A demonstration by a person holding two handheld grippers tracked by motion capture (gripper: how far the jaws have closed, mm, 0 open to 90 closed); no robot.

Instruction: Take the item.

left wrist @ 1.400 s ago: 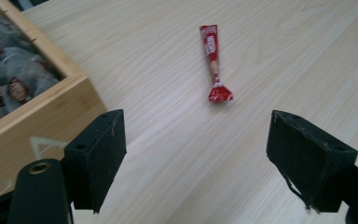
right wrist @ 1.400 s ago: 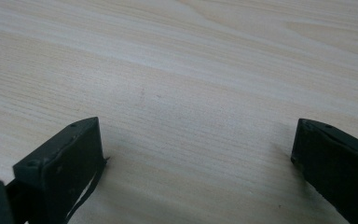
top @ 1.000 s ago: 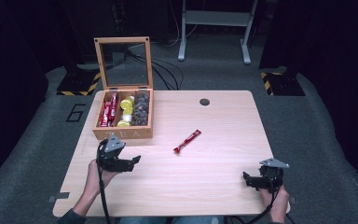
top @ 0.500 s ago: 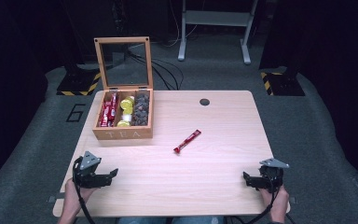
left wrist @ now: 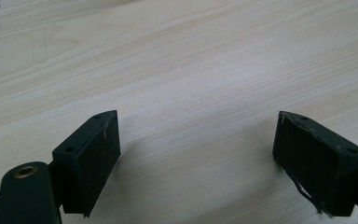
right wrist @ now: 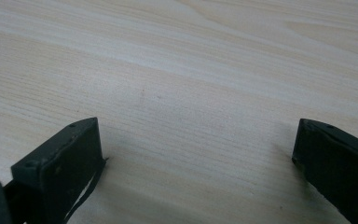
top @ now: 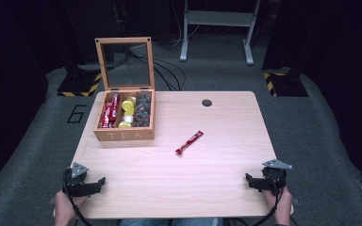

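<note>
Both the left gripper [top: 99,181] and right gripper [top: 249,179] gape wide, empty, seemingly resting on the table [top: 207,132].

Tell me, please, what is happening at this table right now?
A person sits at the wooden table with a two-jaw gripper in each hand. The left gripper and the right gripper rest near the front corners, jaws open, holding nothing. An open tea box stands at the far left with red packets, yellow pods and dark pieces inside. One red sachet lies loose mid-table, untouched.
</note>
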